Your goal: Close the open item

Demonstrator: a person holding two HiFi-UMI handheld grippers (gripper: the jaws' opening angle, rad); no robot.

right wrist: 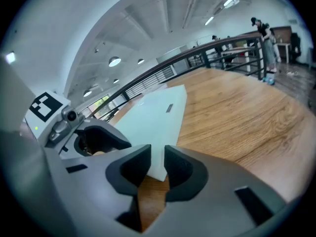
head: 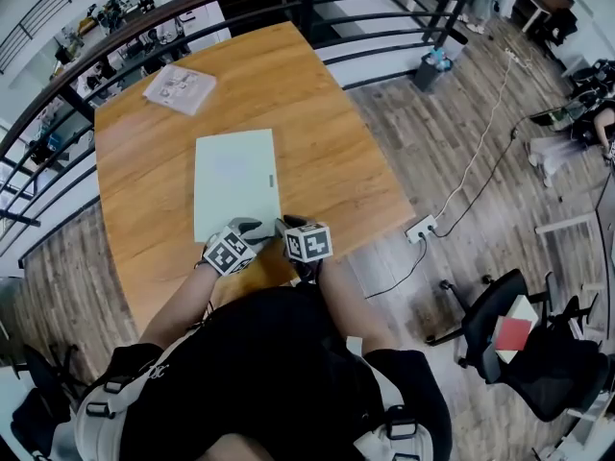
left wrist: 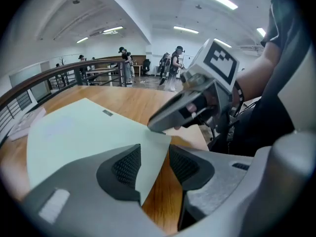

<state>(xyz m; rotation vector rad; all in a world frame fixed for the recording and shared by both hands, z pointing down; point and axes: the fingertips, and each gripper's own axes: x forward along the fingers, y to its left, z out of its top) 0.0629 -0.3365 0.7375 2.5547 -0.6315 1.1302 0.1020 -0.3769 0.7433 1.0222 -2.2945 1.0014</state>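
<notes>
Step in hand: taking hold of the cover, with closing not visibly begun. From above the item shows as one flat rectangle, so open or already shut cannot be told.

Bench (head: 317, 133): orange-brown wood grain, smooth, with rounded corners.

Packet of printed sheets (head: 180, 88): glossy wrap, at the far left corner of the bench. Judged no part of the task.

Folder (head: 235, 182): pale green, matt, thin card or plastic, square-cornered, with a small grey tab (head: 272, 181) by its right edge. Lies flat mid-bench, its near edge close to the bench's near edge.

Left gripper (left wrist: 154, 163): released. Ribbed black pads stand apart on either side of a near corner of the folder, not clamped on it.

Right gripper (right wrist: 157, 168): just beside the left, at the bench's near edge. Jaws narrowly parted with a folder corner in the gap, and no pinch seen.

Next move, as judged: clench one gripper on the corner, then lift and swing the cover over. The thin sheet will likely flex, and a shallow nip may slip.
</notes>
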